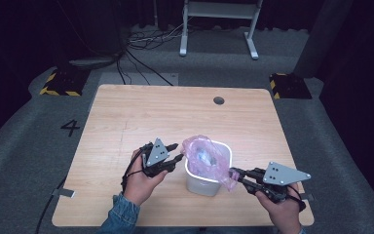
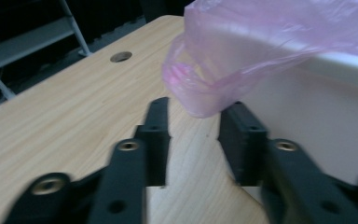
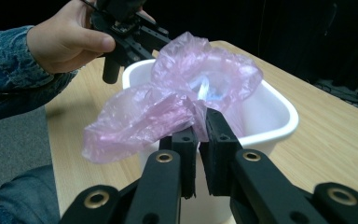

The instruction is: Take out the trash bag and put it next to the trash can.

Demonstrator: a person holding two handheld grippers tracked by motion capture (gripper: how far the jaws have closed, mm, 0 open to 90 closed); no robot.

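Crumpling pink bag (image 3: 168,107) in white bin (image 3: 279,116), right gripper (image 3: 198,135) pinching it

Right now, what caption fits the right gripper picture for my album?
Right gripper pinches the pink bag over the white bin.

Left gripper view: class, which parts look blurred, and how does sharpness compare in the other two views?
Left gripper view: the black fingers are smeared and the pink bag soft. Right gripper view: fingers crisp. High view: evenly lit table, dark surroundings.
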